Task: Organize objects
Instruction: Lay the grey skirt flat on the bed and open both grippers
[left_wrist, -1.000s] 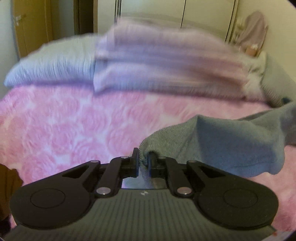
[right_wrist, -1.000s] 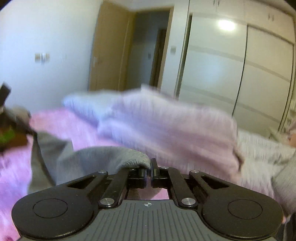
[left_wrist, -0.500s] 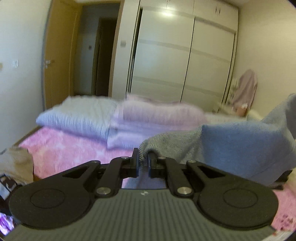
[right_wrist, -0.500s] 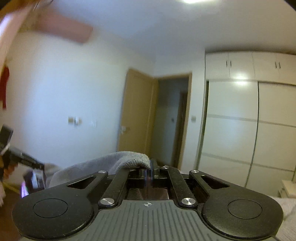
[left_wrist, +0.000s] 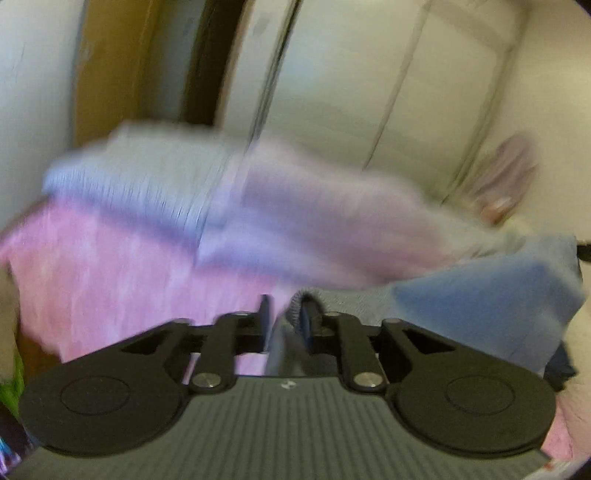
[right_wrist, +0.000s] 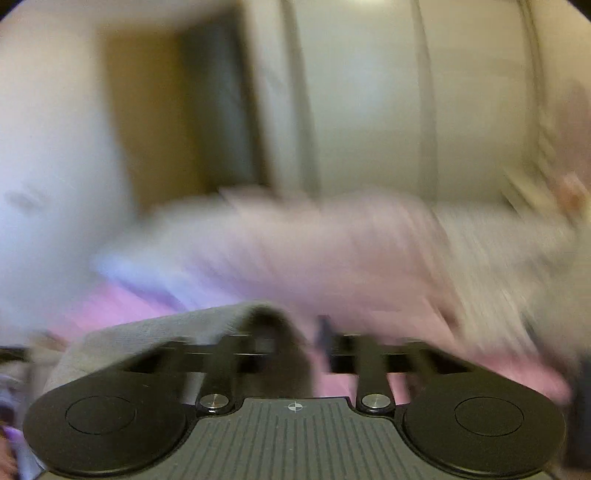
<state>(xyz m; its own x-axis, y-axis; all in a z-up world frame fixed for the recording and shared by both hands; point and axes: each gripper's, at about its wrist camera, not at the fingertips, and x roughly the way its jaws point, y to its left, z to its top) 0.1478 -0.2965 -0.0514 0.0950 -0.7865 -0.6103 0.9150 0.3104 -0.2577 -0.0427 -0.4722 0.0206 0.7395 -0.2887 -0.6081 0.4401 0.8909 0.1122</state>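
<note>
Hanging from the left gripper (left_wrist: 284, 314), the grey knit garment (left_wrist: 480, 310) has its ribbed hem draped over the right-hand finger (left_wrist: 308, 317), while the fingers stand spread with a gap between them and do not pinch the cloth; the rest of the garment trails off to the right above the pink bedspread (left_wrist: 110, 280). In the right wrist view the right gripper (right_wrist: 295, 332) is likewise parted, and the same grey cloth lies over its left finger (right_wrist: 264, 332) and runs away to the left; the blur hides whether it rests on that finger or is slipping off. Behind both grippers a folded lilac blanket (left_wrist: 314, 221) sits on the bed just beside a pale blue ribbed pillow (left_wrist: 140, 181). A white wardrobe (left_wrist: 388, 74) and a wooden door (left_wrist: 110, 66) fill the far wall, all smeared by motion.
</note>
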